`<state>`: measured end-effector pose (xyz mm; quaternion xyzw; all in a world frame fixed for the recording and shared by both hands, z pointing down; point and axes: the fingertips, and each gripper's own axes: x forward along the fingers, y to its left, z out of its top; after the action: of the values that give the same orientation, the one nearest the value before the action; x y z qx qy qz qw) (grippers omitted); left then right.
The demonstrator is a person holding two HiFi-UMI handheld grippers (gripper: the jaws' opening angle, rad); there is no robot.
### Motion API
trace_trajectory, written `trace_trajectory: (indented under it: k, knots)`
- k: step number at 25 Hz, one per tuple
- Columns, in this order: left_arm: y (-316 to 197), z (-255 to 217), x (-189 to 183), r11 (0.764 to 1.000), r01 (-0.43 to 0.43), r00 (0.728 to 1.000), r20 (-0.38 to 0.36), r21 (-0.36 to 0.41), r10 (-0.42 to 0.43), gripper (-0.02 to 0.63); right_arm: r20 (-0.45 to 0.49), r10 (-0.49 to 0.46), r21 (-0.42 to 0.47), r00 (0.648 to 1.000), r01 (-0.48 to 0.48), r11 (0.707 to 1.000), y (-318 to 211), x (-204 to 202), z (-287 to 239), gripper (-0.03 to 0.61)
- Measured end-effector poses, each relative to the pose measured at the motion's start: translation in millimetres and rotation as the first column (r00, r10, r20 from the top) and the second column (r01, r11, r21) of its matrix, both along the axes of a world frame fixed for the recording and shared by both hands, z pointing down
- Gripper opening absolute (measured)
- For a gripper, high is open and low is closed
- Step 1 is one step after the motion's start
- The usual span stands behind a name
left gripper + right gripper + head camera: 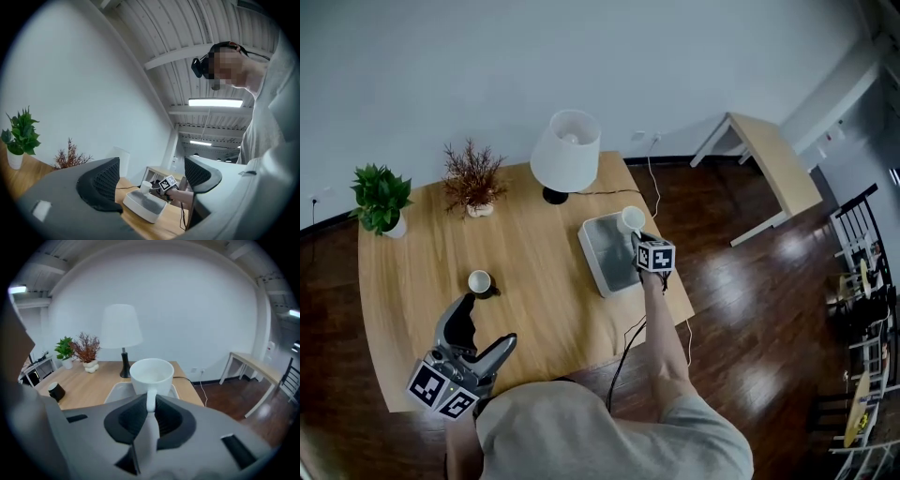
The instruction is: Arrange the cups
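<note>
Tabletop: light wooden tabletop [534,309], centre of the head view.
Tray: white rectangular tray [592,264], on the tabletop, right of centre.
Left claw: left claw [487,323], lower left, jaws apart with nothing between them.
Right claw: right claw [150,411], clamped on the handle of the white ceramic cup [151,373], at the tray's upper right corner.
Second cup: dark cup with white inside [480,282], just above the left claw in frame, well left of the tray and nearer the left claw.

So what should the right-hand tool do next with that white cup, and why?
Probably lower it straight down. The right tool is shut on the handle of the white cup, holding it upright over the far end of the grey tray, so setting it down there looks like the next step.
</note>
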<state>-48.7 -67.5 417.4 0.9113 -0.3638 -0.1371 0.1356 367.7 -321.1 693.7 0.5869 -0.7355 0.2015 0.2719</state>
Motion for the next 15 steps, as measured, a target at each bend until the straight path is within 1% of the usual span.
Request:
trace_trajectory:
  k: [3,7,11,12,13,14,15]
  knots:
    - [1.5,-0.6,2.4,1.0,0.0,1.0,0.005,0.006,0.0,0.42,-0.009,0.024,-0.034,1.0,-0.025,0.999,-1.6,16.1,21.0,0.055]
    - [4.5,-0.7,0.7,1.0,0.01,1.0,0.017,0.009,-0.01,0.42,-0.019,0.036,-0.013,0.999,-0.037,0.999,-12.4,16.3,25.5,0.055]
    - [7.3,-1.8,-0.6,1.0,0.022,1.0,0.021,0.011,-0.022,0.42,-0.044,0.04,-0.022,0.998,-0.041,0.999,-20.2,14.6,23.2,0.056]
    - [7.6,-2.3,-0.5,1.0,0.023,1.0,0.021,0.012,-0.024,0.42,-0.063,0.048,-0.021,0.997,-0.049,0.999,-18.2,16.2,20.7,0.086]
    - [7.6,-2.8,-0.2,1.0,0.024,1.0,0.019,0.013,-0.024,0.42,-0.076,0.058,-0.019,0.995,-0.06,0.998,-14.3,17.9,18.2,0.087]
    - [7.0,-3.3,0.0,1.0,0.025,1.0,0.017,0.014,-0.025,0.42,-0.076,0.069,-0.016,0.995,-0.071,0.997,-8.7,19.0,15.9,0.102]
    - [6.0,-3.8,-0.1,1.0,0.025,1.0,0.015,0.013,-0.025,0.42,-0.063,0.08,-0.011,0.995,-0.081,0.997,-1.4,18.4,13.2,0.153]
